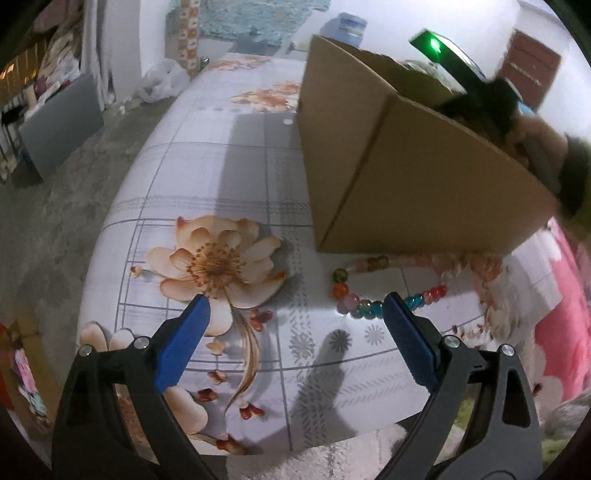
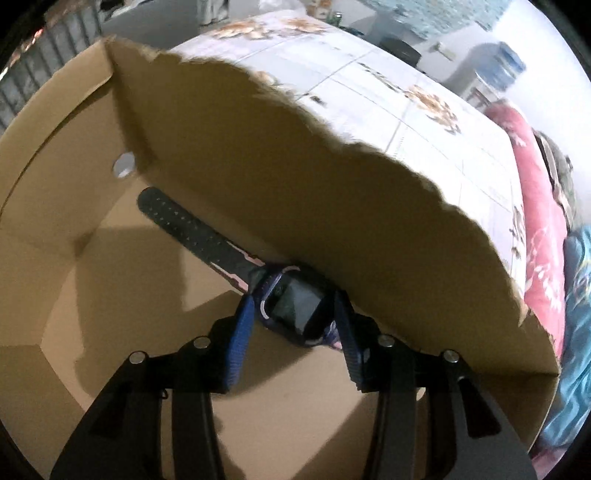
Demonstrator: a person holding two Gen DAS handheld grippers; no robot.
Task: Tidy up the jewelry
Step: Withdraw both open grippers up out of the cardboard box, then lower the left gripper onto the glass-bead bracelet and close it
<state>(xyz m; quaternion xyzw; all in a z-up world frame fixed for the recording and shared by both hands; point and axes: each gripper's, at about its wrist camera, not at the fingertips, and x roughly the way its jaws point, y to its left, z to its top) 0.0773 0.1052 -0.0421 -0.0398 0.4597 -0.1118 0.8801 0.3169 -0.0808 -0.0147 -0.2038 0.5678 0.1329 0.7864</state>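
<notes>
A brown cardboard box stands on the floral table. A string of coloured beads lies on the table just in front of the box. My left gripper is open and empty, low over the table, with the beads beside its right fingertip. My right gripper is inside the box, shut on a dark blue smartwatch at its case. The watch's perforated strap stretches along the box's inner wall. The right gripper's body shows over the box rim in the left view.
The table has a white cloth with peach flower prints. Its near edge curves just below my left gripper. A pink cloth lies to the right. A plastic bag and a water jug sit beyond the table's far end.
</notes>
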